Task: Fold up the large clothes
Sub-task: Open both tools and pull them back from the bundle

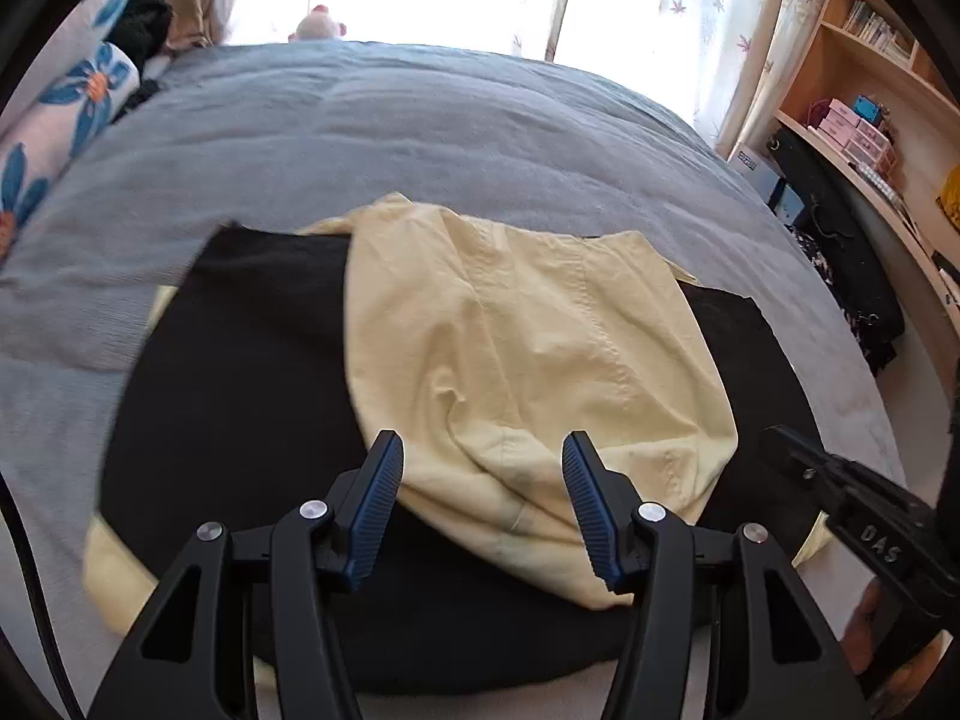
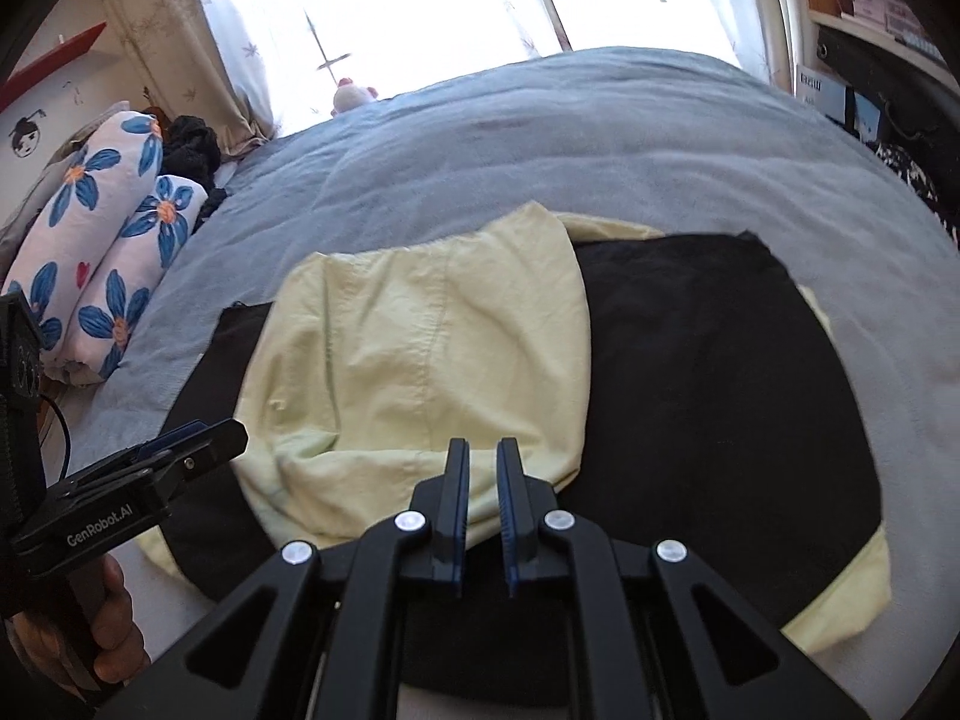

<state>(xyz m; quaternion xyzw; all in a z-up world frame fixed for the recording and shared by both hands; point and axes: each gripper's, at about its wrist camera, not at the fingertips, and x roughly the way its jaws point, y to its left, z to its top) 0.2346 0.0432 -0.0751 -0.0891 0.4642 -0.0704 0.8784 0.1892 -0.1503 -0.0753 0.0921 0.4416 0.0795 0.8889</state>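
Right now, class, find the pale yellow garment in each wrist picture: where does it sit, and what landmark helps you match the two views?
Left wrist view: the yellow garment lies centre, right of middle on the black cloth.
Right wrist view: the garment lies centre, left of middle on the black cloth.
Shared landmark: the soft toy at the bed's far edge, under the window.

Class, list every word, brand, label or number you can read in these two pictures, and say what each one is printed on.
"GenRobot.AI": on the side of the left gripper, right wrist view.
"DAS": on the body of the right gripper, left wrist view.
Blue-and-white box by the shelf: print too blurred to read.
Pink boxes and book spines: too small to read.
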